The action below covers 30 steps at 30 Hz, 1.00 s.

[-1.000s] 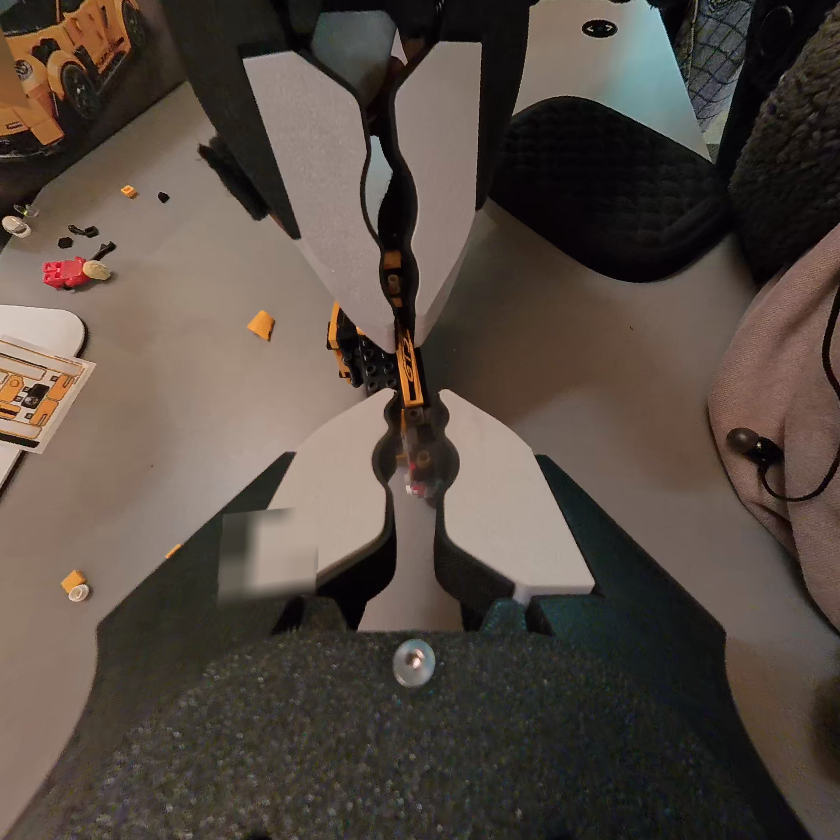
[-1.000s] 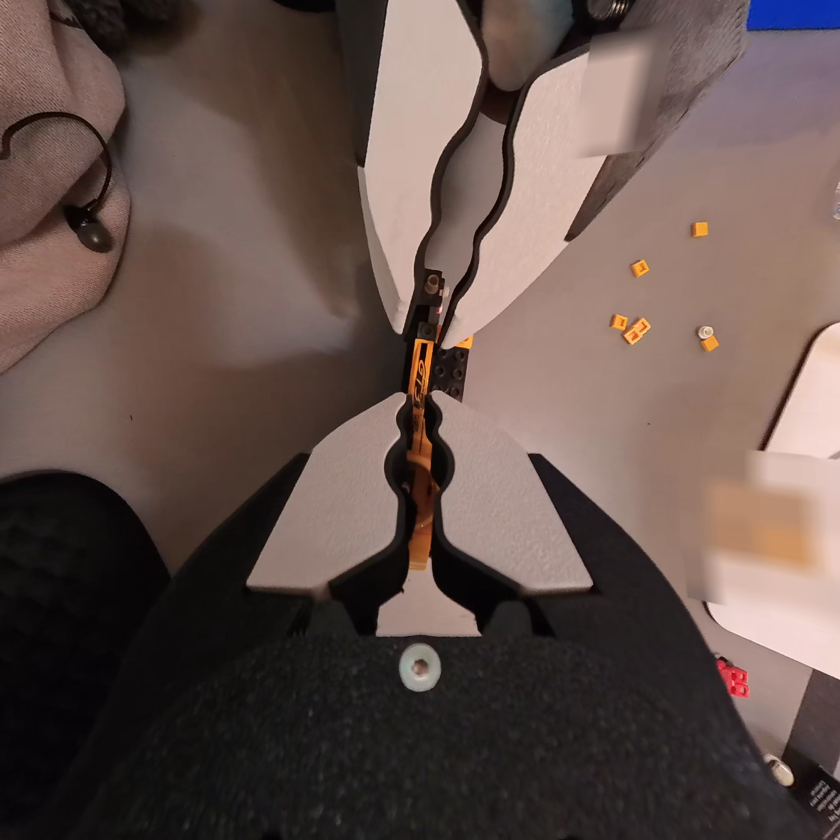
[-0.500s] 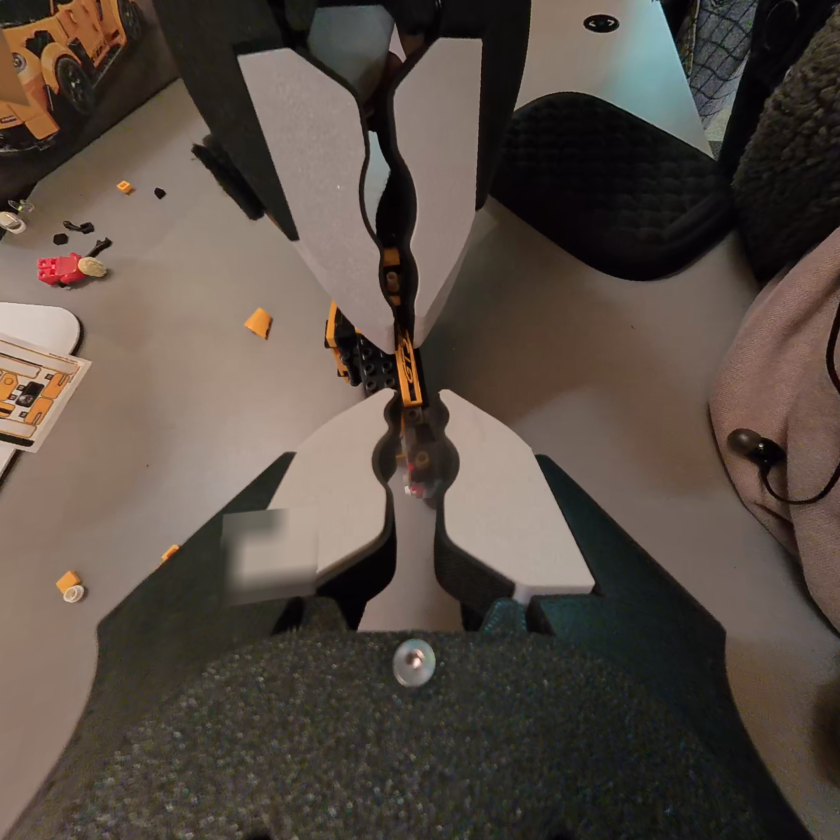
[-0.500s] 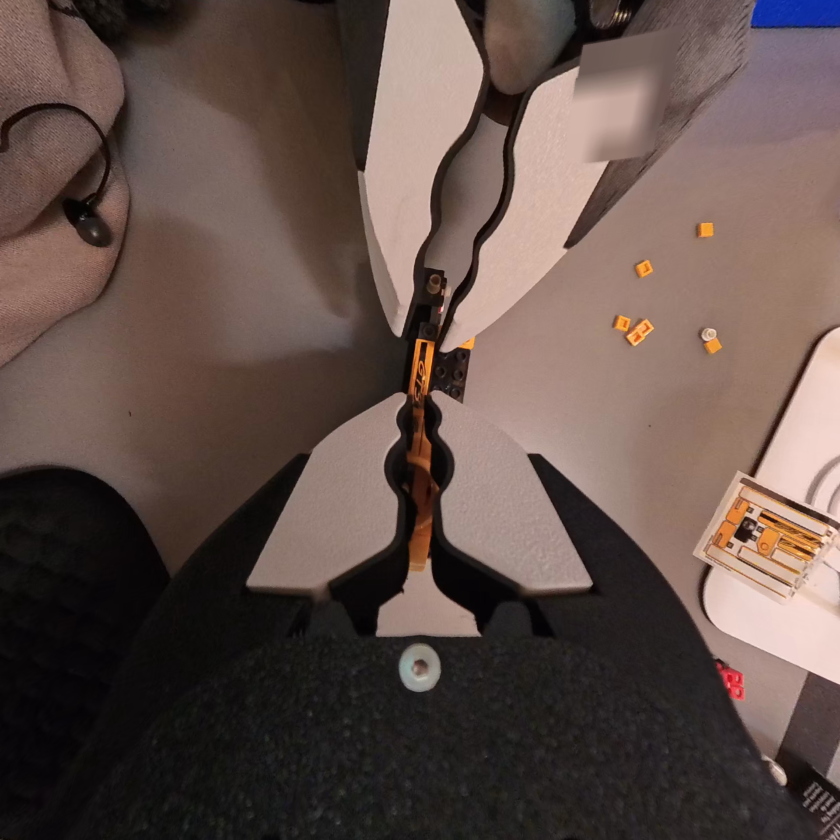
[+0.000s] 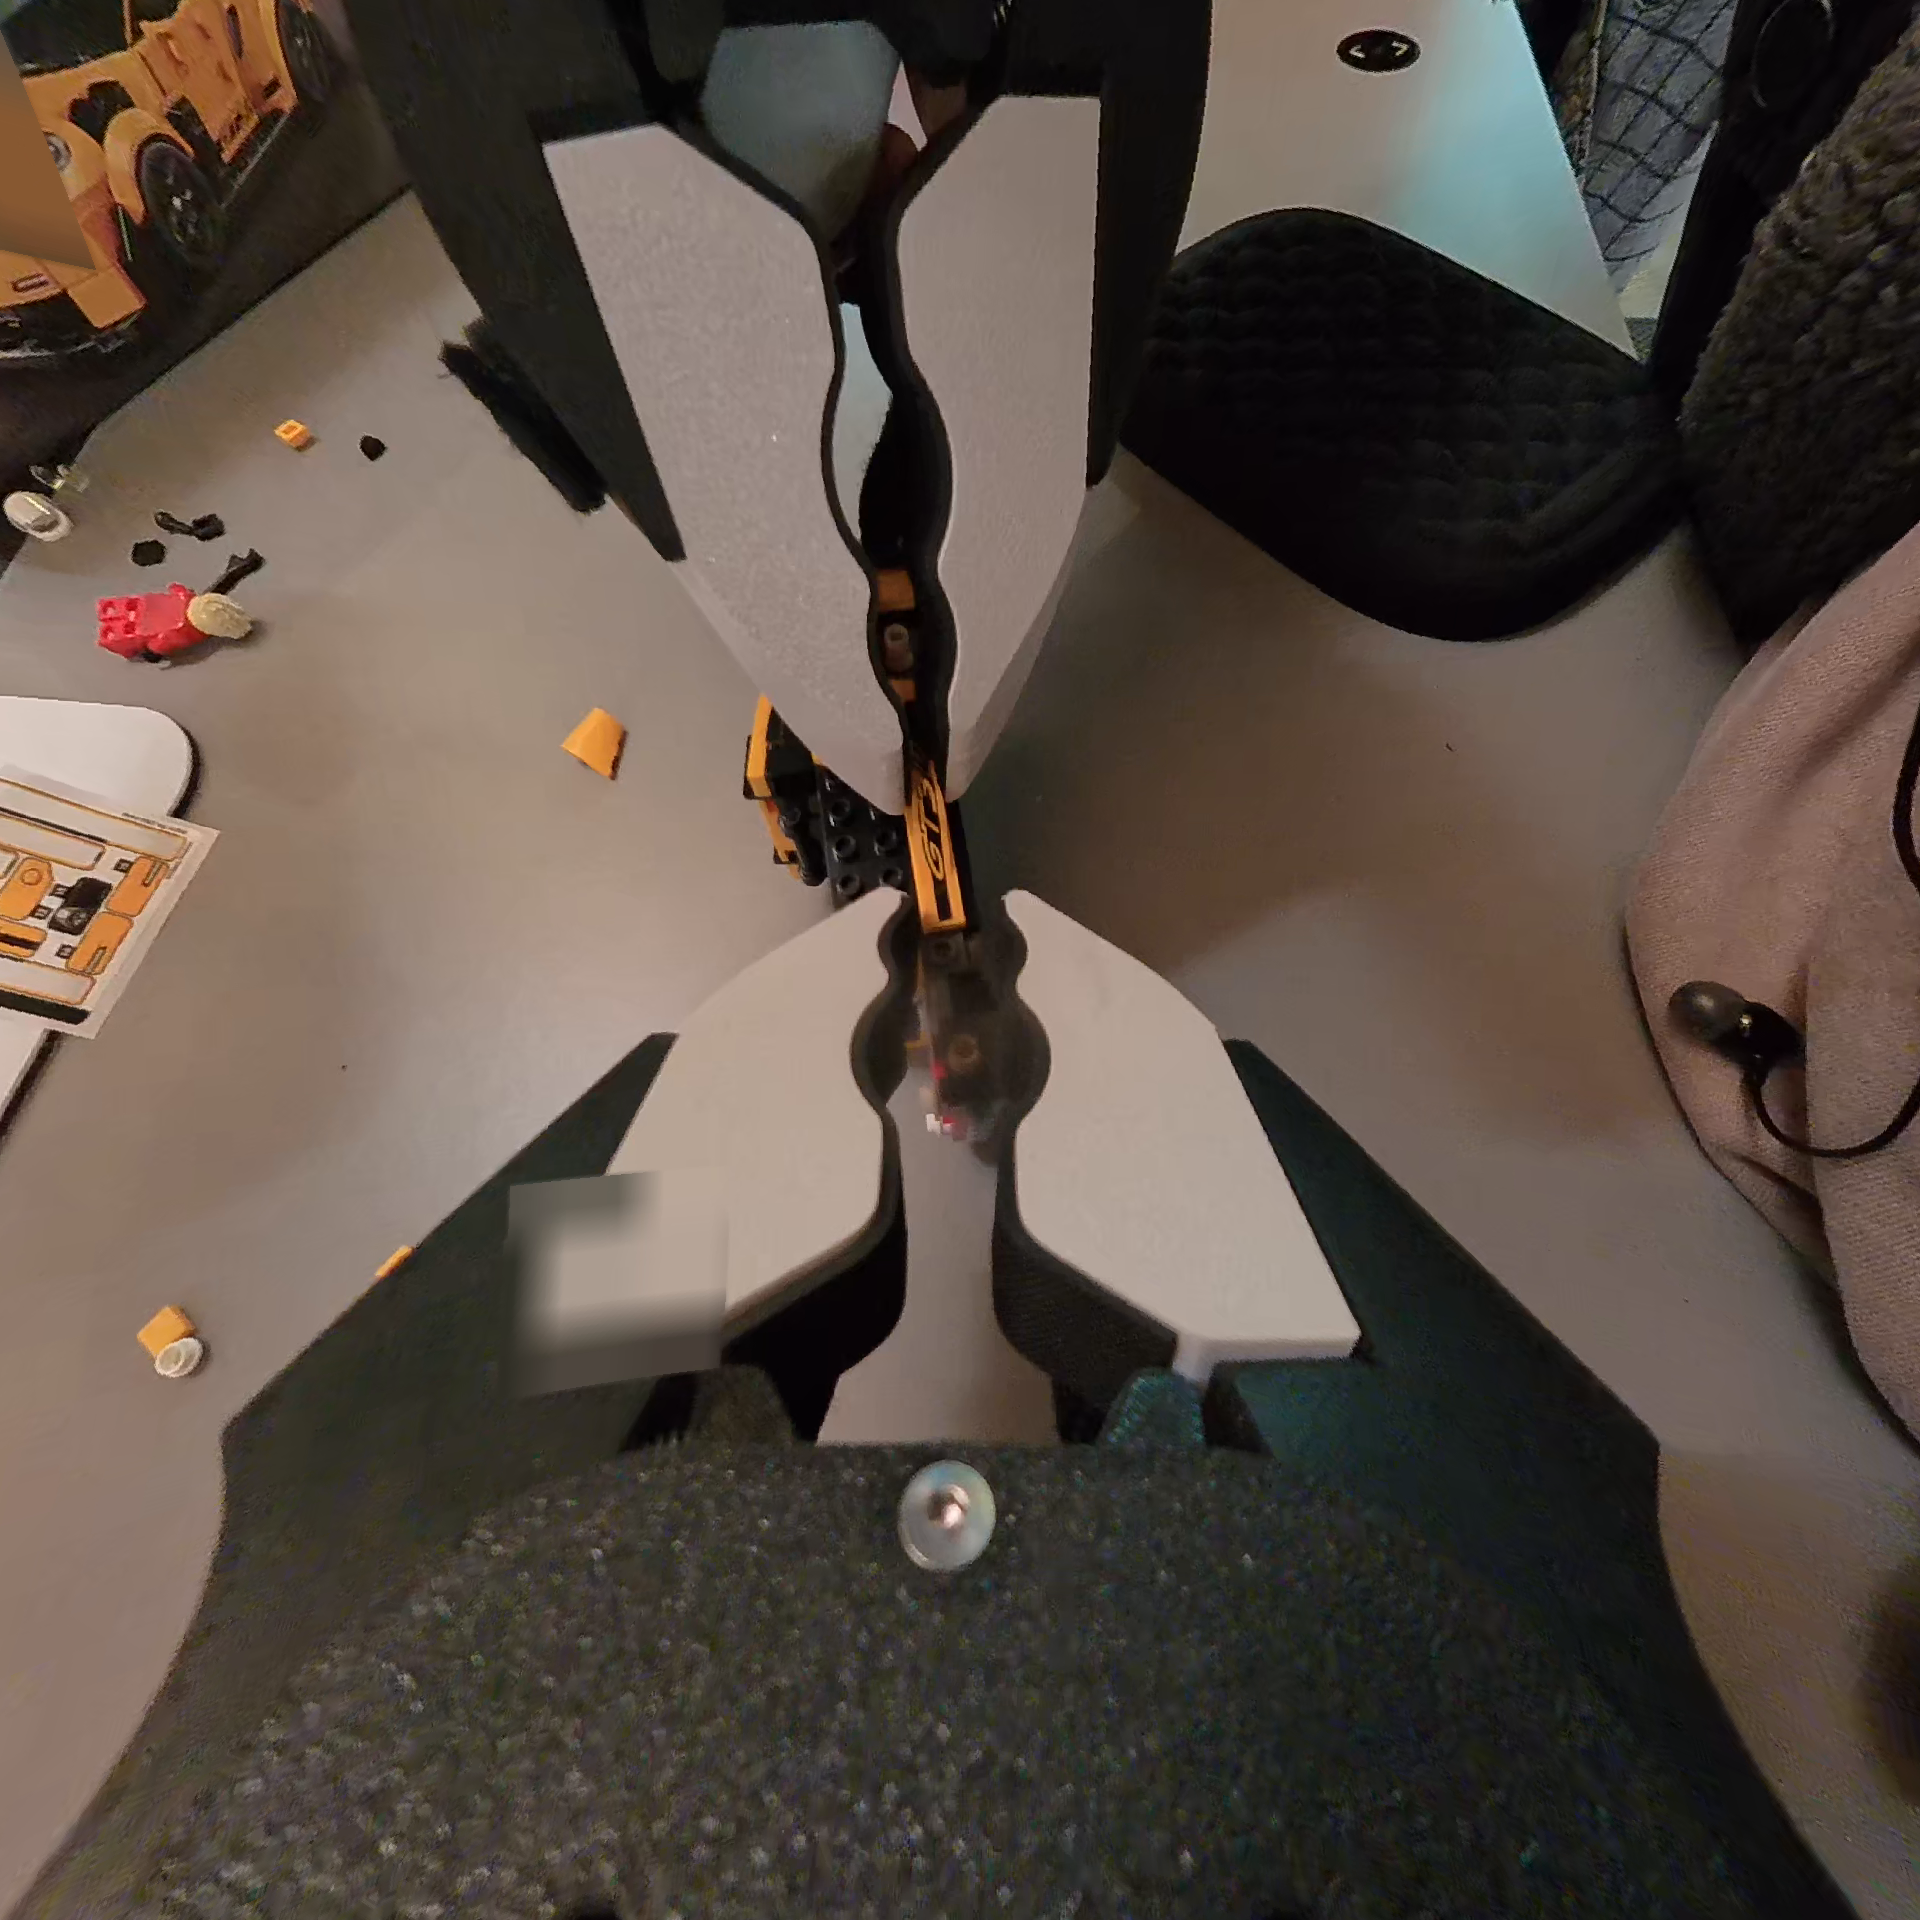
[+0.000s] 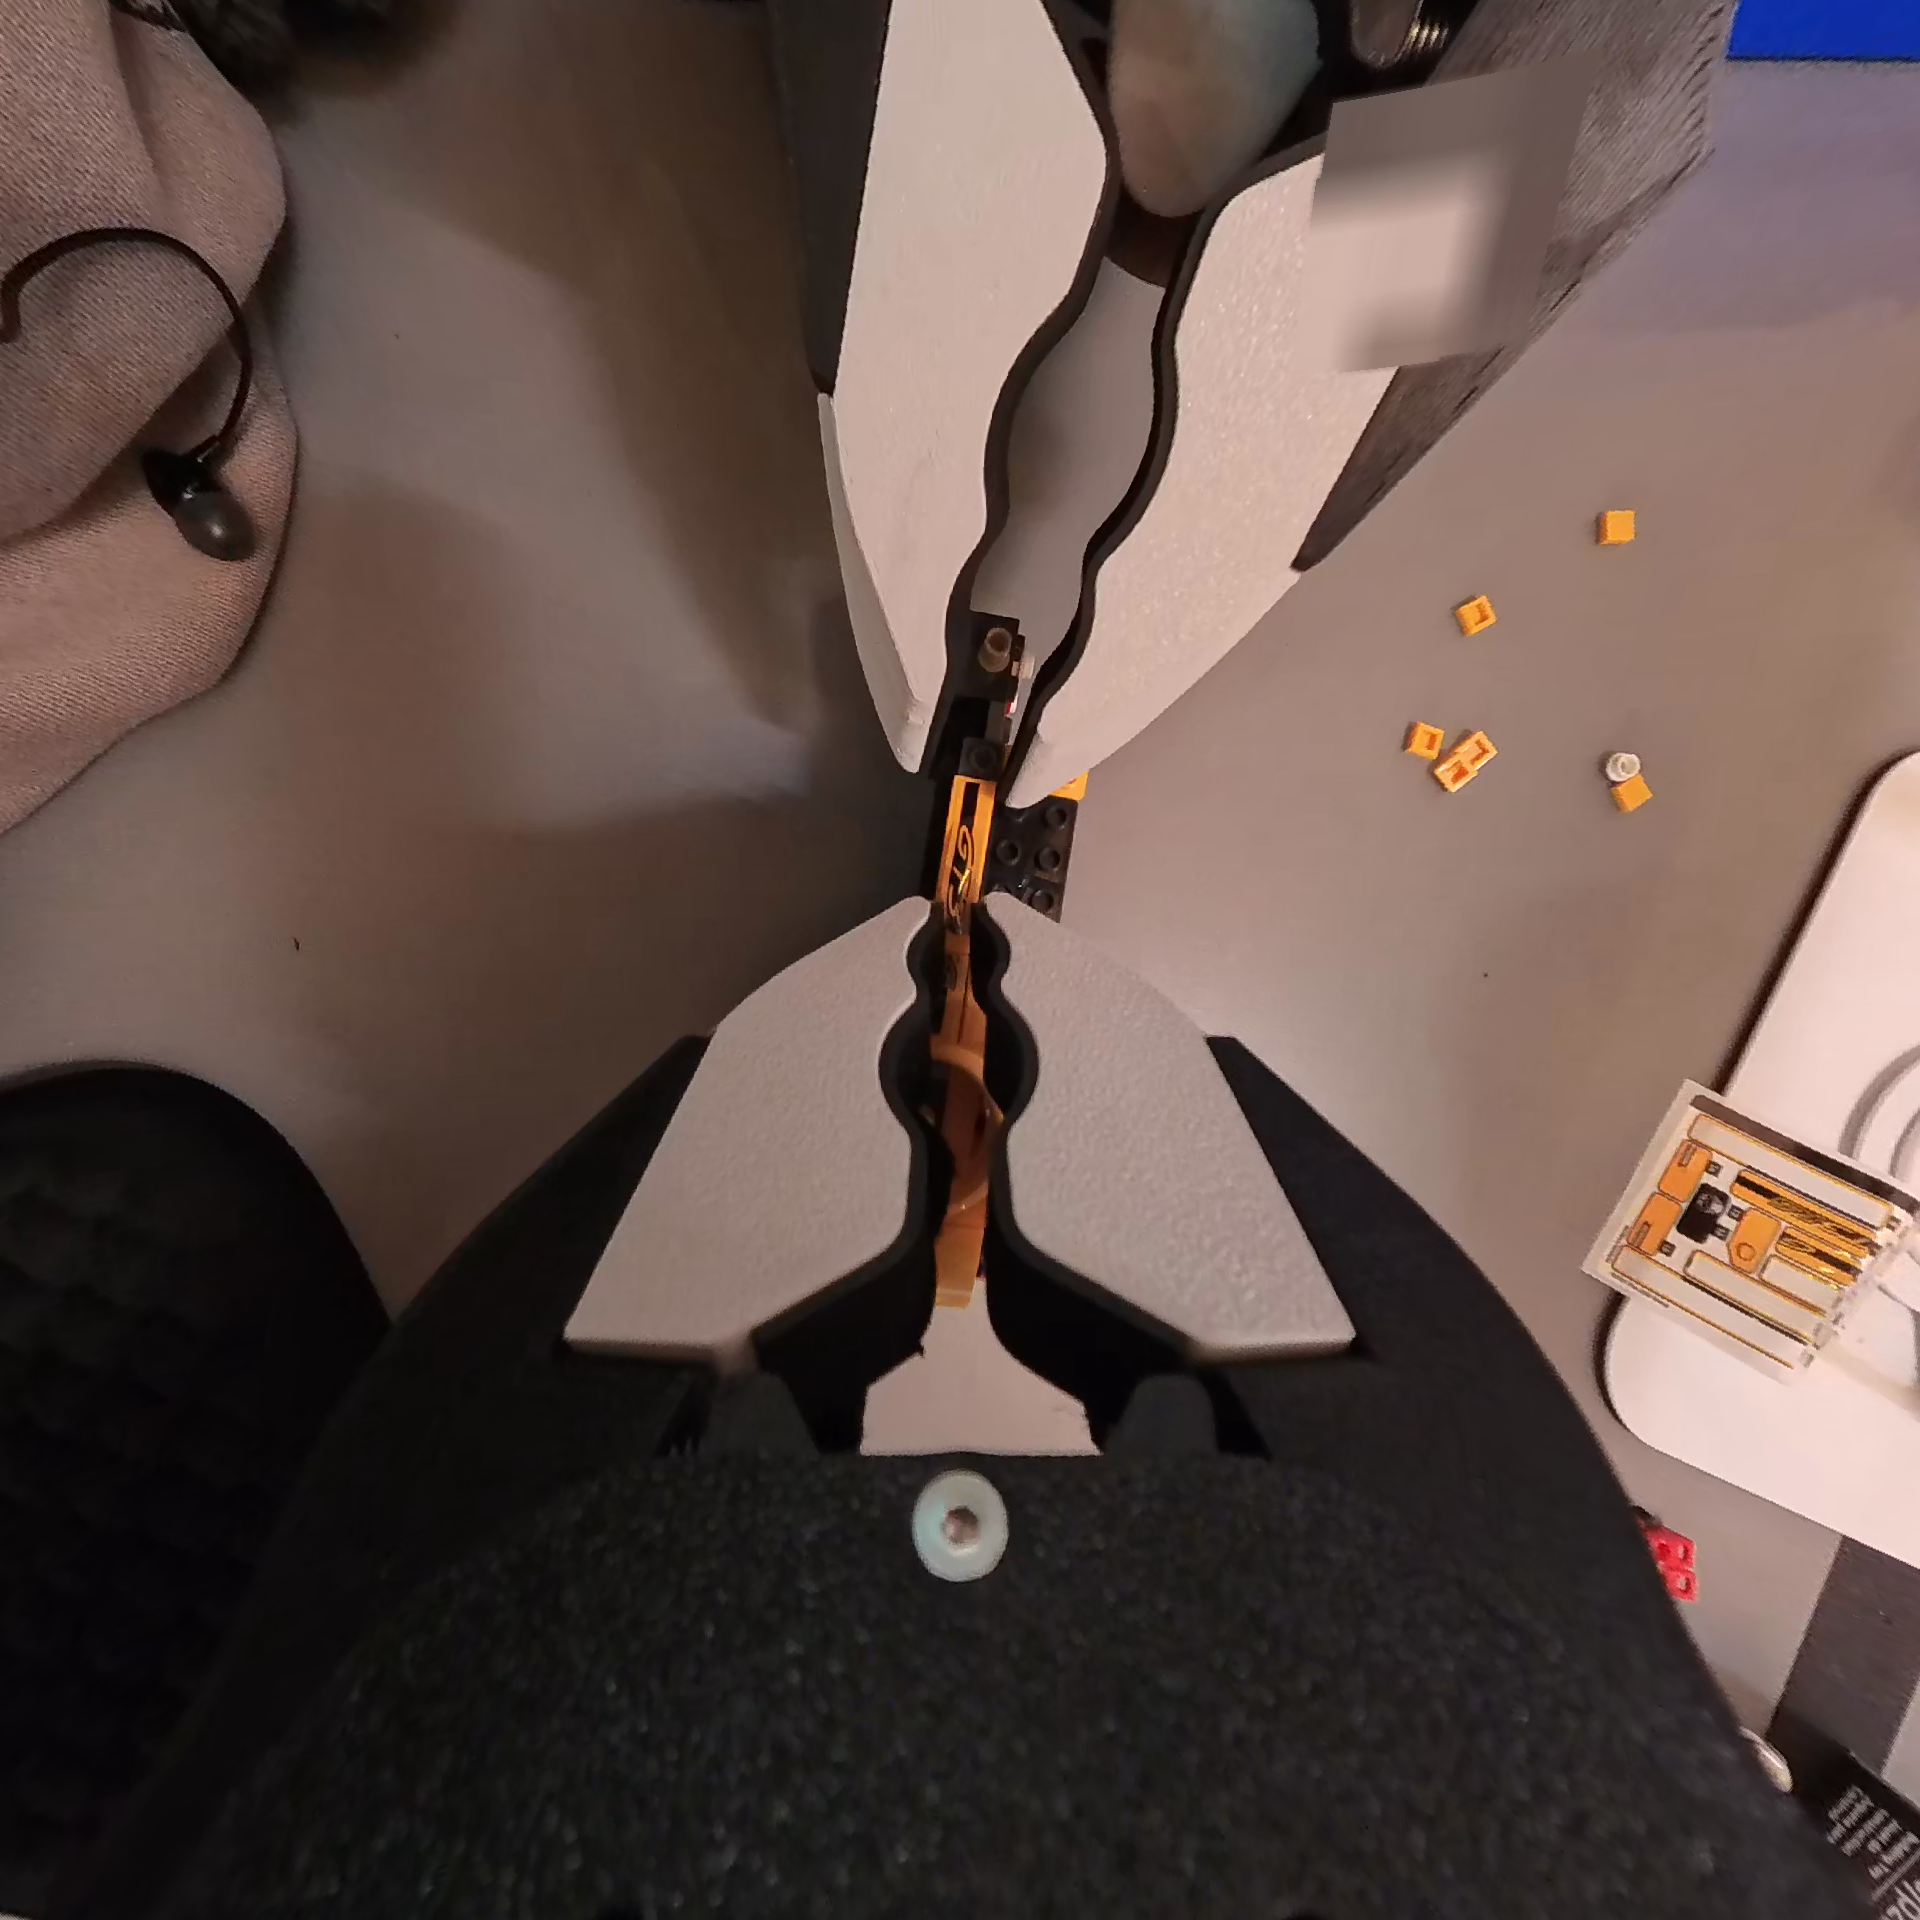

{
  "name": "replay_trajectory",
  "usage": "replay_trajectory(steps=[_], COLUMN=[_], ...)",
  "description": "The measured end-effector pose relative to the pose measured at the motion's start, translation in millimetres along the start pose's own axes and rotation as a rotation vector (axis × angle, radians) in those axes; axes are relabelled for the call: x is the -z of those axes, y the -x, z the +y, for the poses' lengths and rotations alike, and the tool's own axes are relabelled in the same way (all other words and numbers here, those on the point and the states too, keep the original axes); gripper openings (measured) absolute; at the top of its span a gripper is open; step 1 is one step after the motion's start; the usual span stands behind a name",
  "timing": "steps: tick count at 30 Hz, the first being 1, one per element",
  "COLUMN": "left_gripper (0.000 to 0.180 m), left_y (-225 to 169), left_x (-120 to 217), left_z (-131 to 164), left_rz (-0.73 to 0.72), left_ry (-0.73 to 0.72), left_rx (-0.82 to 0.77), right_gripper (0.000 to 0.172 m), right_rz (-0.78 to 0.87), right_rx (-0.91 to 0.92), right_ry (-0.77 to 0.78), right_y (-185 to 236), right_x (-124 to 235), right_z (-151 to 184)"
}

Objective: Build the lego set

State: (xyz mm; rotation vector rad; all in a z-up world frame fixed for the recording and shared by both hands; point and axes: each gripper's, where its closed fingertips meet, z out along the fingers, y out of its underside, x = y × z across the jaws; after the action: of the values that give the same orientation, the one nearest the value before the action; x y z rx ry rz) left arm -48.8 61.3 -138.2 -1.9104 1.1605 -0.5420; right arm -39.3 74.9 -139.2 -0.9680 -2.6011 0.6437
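Left gripper (image 5: 953, 914): pinches one end of the orange and black toy brick car piece (image 5: 938, 852).
Right gripper (image 6: 961, 914): pinches its other end.
Writing: orange strip has letters.
Room: bare grey table (image 5: 1299, 831) right; small orange bricks (image 6: 1455, 753) scattered.

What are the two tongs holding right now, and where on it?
Both grip one orange-and-black toy brick strip: the left tongs clamp its black end, the right tongs its orange end.
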Motion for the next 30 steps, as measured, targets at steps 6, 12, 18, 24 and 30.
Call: replay_trajectory(steps=[6, 12, 18, 24, 30], left_gripper=[0.012, 0.011, 0.01, 0.009, 0.007], left_y=[-0.4, -3.9, -4.7, -3.2, -1.5], left_x=[1.2, 0.1, -4.7, -5.6, -6.0], left_z=[-3.0, -3.9, -0.4, 1.1, 2.0], left_rz=[-0.011, -0.028, -0.06, -0.122, -0.153], left_ry=[-0.007, 0.016, 0.062, 0.121, 0.158], left_rx=[-0.019, -0.055, -0.098, -0.163, -0.181], right_gripper=[0.004, 0.004, 0.004, 0.004, 0.005], right_rz=[-0.003, -0.005, -0.006, -0.01, -0.018], right_rx=[0.0, 0.0, 0.002, 0.008, 0.013], right_ry=[0.002, 0.003, 0.007, 0.013, 0.027], right_y=[-0.3, -0.5, -0.6, 0.0, 0.4], right_x=[-0.3, -0.5, -0.7, -1.1, -0.9], right_z=[-0.1, 0.0, 0.0, -0.2, 0.4])
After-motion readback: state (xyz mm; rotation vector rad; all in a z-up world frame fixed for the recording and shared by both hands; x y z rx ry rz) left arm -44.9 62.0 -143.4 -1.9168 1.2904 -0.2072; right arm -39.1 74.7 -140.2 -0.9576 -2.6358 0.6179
